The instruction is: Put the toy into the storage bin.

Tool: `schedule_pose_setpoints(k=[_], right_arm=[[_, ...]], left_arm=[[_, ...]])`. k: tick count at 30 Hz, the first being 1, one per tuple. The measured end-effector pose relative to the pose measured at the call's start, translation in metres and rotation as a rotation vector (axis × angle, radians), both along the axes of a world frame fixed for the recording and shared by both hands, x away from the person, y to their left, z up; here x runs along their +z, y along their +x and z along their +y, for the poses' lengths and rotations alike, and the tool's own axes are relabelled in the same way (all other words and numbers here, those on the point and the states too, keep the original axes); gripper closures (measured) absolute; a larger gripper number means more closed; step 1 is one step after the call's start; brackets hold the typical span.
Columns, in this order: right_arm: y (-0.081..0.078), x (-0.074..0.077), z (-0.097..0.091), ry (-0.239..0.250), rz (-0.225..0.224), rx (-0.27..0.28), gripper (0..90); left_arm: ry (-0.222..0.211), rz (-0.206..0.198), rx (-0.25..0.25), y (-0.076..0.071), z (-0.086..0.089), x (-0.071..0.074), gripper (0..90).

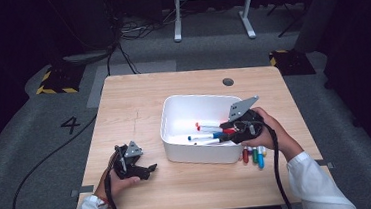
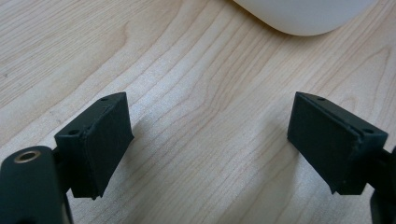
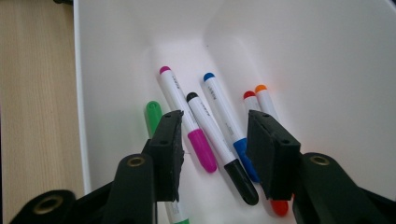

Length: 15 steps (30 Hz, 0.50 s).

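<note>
right gripper (image 3: 214,154) hangs open, holding nothing, over the markers (image 3: 212,128) in the white bin (image 1: 175,130) near the table's right edge, so I'd lift straight out before grabbing another.

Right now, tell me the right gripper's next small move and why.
Probably lift the right gripper out of the white bin and swing it toward the markers on the table. Its jaws stand open with nothing pinched, the black marker lies loose on the bin floor between them, and several markers wait outside beside the bin.
</note>
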State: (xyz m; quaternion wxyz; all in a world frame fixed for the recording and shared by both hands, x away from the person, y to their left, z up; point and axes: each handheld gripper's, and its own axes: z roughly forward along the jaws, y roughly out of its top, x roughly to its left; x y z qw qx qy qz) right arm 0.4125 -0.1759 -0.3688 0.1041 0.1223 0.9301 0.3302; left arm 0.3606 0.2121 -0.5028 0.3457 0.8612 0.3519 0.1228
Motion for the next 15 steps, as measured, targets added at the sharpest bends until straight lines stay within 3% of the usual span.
schedule_pose_setpoints(k=[9,15], right_arm=[[-0.011,0.018,-0.041,0.142,-0.069,-0.143,39.2],[-0.019,0.021,-0.072,0.187,-0.104,-0.222,34.3]], left_arm=[[0.001,0.000,0.000,0.000,0.000,0.000,13.9],[0.001,0.000,0.000,0.000,0.000,0.000,13.9]])
